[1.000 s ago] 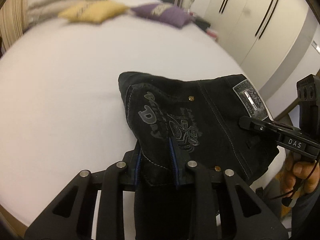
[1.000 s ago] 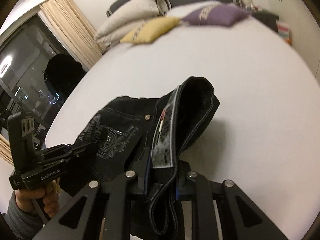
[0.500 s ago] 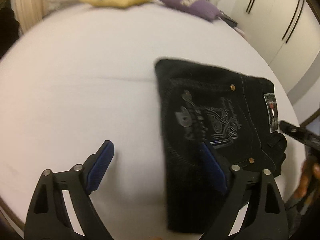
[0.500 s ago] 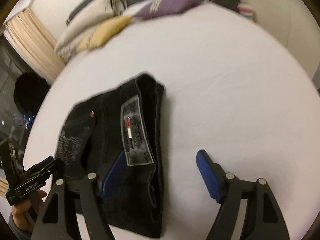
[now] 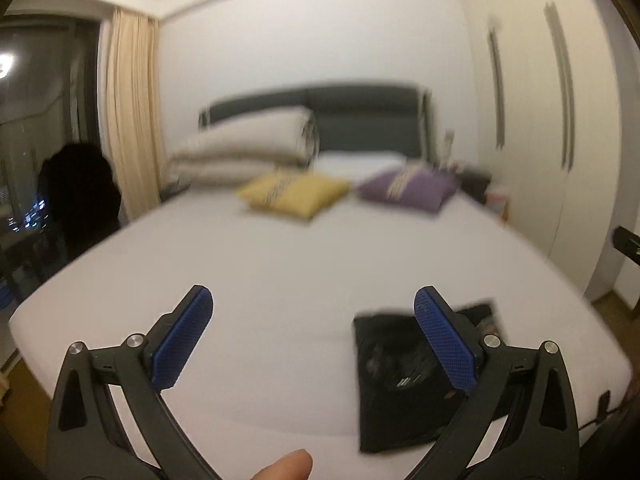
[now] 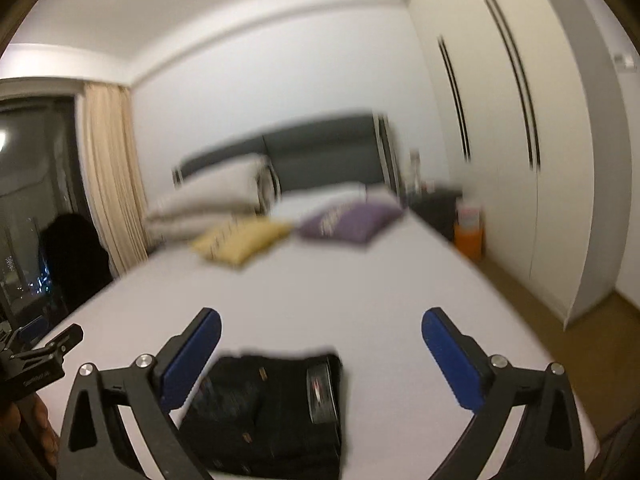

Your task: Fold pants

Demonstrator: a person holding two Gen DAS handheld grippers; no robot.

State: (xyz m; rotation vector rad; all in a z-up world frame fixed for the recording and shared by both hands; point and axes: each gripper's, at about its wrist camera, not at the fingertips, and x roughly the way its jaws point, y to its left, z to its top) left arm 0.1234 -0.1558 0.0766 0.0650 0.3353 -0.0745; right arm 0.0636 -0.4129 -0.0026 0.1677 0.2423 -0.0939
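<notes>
both grippers' black fingers (image 5: 116, 384) carry blue textured pads (image 5: 182, 340) and silver screws (image 5: 135, 340).

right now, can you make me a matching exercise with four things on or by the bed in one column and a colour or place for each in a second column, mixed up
Column one:
1. pants
2. headboard
3. left cushion
4. right cushion

Column two:
a. purple
b. yellow
c. folded, black, at the near end of the bed
d. dark grey, against the far wall

Pairs: 1-c, 2-d, 3-b, 4-a
</notes>
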